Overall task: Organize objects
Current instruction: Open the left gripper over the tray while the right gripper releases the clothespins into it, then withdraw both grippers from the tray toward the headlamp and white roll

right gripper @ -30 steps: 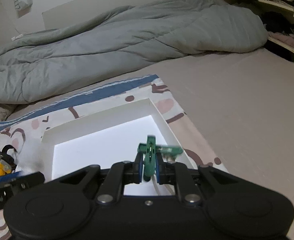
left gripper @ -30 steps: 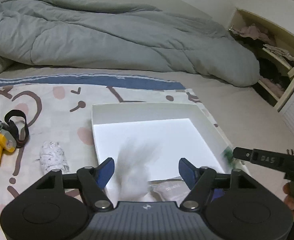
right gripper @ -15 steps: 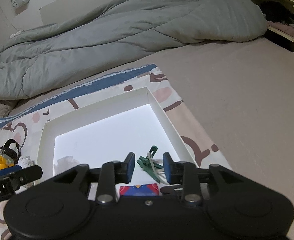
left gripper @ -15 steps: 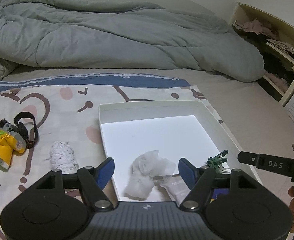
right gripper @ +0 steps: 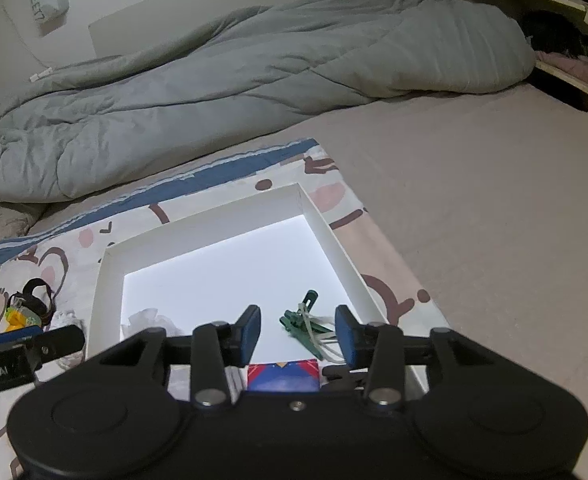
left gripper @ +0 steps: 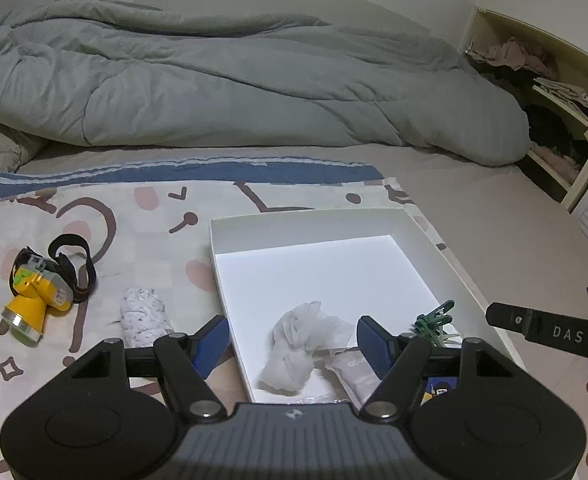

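I held my left gripper spread wide and empty above the lower edge of the white box, and my right gripper likewise gaped wide with nothing in it. Inside the box, low in the left view, lay the crumpled white tissue, a pale packet touching it, and toward the lower right the green clip; the right view also showed a red and blue card at its bottom centre. Two things waited outside, at the left of the left view: the yellow headlamp with its black strap, and the white rolled cloth just beside the box wall.

The main risk, I judged, was the cloth: it sat so close to the wall that a finger coming down could catch the rim and tip or shove the box. The headlamp's loose strap could snag or let the lamp swing. My two grippers hung near each other at the lower right, so they might collide. The grey duvet filling the upper frame lay well apart.
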### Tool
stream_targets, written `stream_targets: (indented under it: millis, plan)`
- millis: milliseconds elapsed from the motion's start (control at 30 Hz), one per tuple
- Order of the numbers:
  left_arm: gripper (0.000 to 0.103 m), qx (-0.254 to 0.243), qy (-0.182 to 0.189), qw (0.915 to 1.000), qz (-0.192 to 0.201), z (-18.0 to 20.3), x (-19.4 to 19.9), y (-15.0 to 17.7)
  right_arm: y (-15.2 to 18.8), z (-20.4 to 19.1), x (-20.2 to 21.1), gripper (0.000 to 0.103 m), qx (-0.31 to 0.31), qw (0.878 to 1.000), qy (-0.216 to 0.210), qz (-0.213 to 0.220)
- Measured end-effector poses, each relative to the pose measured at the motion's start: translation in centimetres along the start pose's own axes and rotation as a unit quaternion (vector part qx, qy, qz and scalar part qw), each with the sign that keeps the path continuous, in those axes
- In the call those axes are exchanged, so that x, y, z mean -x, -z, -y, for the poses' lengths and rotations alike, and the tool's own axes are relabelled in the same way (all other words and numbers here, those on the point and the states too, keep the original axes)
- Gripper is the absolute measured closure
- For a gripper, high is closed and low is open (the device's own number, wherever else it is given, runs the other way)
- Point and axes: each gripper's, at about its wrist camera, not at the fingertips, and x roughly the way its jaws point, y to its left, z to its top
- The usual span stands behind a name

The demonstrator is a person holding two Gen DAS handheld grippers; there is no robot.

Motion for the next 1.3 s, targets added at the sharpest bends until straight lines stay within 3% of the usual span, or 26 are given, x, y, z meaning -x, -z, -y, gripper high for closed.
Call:
stream_targets:
  millis: [633, 733, 867, 1300]
  plan:
    - [0.028, -0.015, -0.013, 0.9996, 0.02, 0.0, 4.4, 0.4, 0.8, -0.9, 5.2, 0.047, 0.019, 0.999, -0.005, 0.041]
    - [0.022, -0.017, -0.017, 0.9994, 0.026, 0.1, 5.1, 0.5, 1.0, -1.1, 5.9, 0.043, 0.028, 0.998, 0.0, 0.049]
    - [0.011, -0.023, -0.029, 0.9987, 0.034, 0.1, 5.9, 0.6, 1.4, -1.5, 7.1, 0.028, 0.048, 0.997, 0.005, 0.064]
    - [0.001, -0.035, -0.046, 0.9974, 0.044, -0.1, 7.5, 1.2, 2.3, -1.9, 9.4, 0.004, 0.075, 0.992, 0.038, 0.096]
